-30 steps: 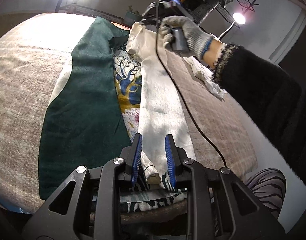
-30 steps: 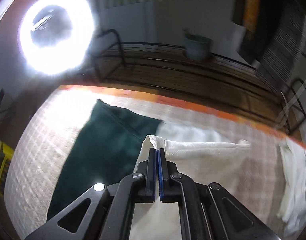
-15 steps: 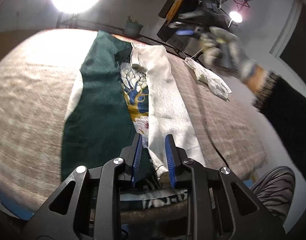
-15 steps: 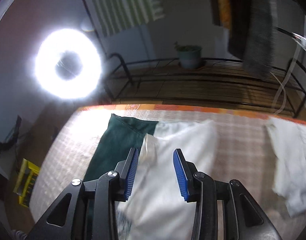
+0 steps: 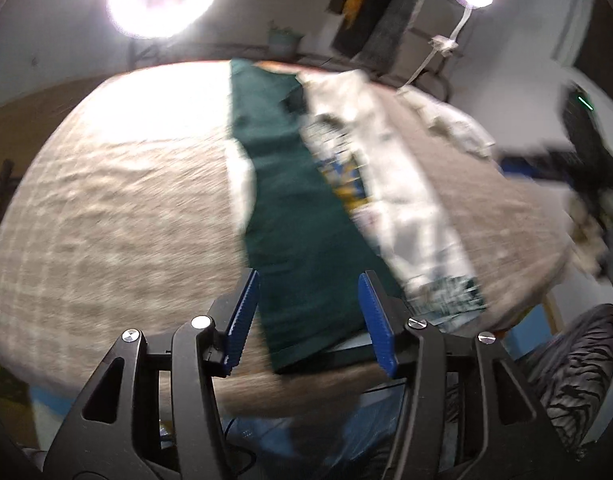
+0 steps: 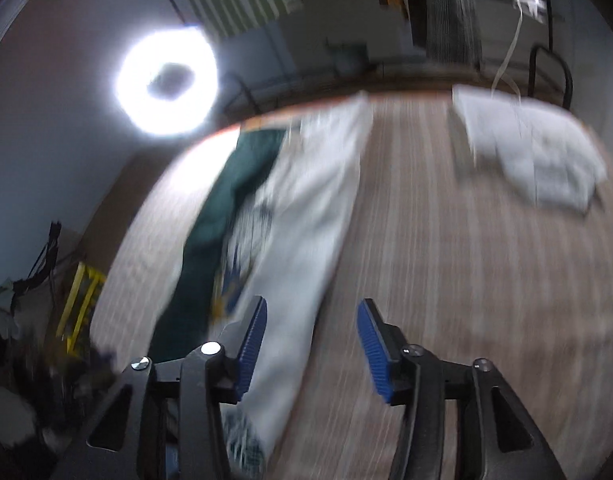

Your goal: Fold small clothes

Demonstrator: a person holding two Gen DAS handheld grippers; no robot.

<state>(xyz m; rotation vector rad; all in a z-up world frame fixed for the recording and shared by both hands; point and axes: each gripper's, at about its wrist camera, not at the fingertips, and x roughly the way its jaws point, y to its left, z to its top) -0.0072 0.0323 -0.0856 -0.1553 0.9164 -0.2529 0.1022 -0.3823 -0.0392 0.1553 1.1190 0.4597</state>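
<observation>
Your garment (image 5: 306, 216) lies flat on the blanket-covered surface (image 5: 118, 208), both sides turned in: a green panel on the left, a white panel (image 6: 306, 216) on the right, and a printed strip between them. That lengthwise fold looks done; the crosswise folds remain, though blur makes this uncertain. Its long axis runs straight away from you. Both the left tongs (image 5: 308, 316) and the right tongs (image 6: 310, 340) are spread apart, holding nothing.
</observation>
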